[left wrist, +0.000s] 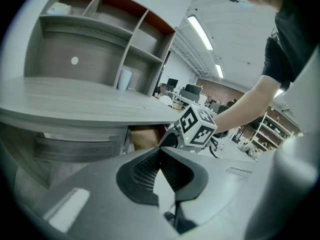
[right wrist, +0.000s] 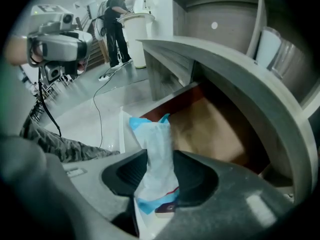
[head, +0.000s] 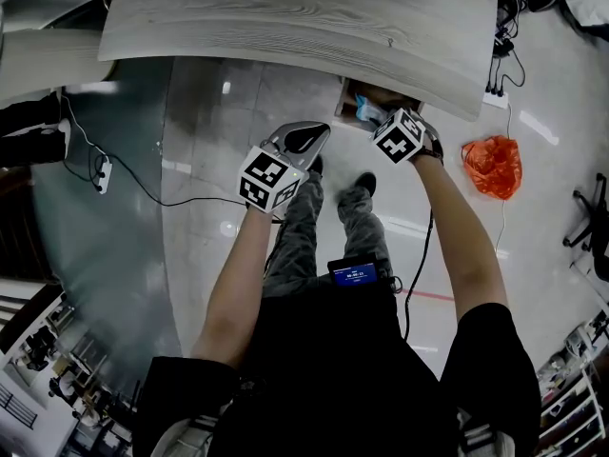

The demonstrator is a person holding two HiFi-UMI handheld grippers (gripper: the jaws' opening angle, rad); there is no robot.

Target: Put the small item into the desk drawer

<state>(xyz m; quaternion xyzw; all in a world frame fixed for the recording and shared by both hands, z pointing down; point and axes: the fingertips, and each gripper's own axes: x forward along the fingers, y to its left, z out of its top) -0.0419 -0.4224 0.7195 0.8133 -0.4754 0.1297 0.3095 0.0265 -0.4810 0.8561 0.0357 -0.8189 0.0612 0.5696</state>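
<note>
My right gripper [right wrist: 160, 156] is clamped on the small blue-and-white packet [right wrist: 155, 134], with both jaws pressed against its lower half. The packet's long axis runs straight out along the jaws, so its free end leads the way. That end points at the open desk drawer [right wrist: 210, 129].

In the right gripper view the drawer's bare brown floor lies just ahead of the packet and off to its right, and the grey desk top [right wrist: 225, 69] overhangs it. From the head view the packet [head: 369, 112] sits at the drawer's [head: 347, 103] mouth, under the desk edge. I cannot tell whether it has crossed the drawer front.

I judge the next move is a short push forward and slightly right, keeping low enough to clear the overhang, and then letting go.

My left gripper [head: 303, 139] hangs back, apart from the drawer. Its jaws are together on nothing, so of the 2 grippers the right 1 is nearer and does this job.
</note>
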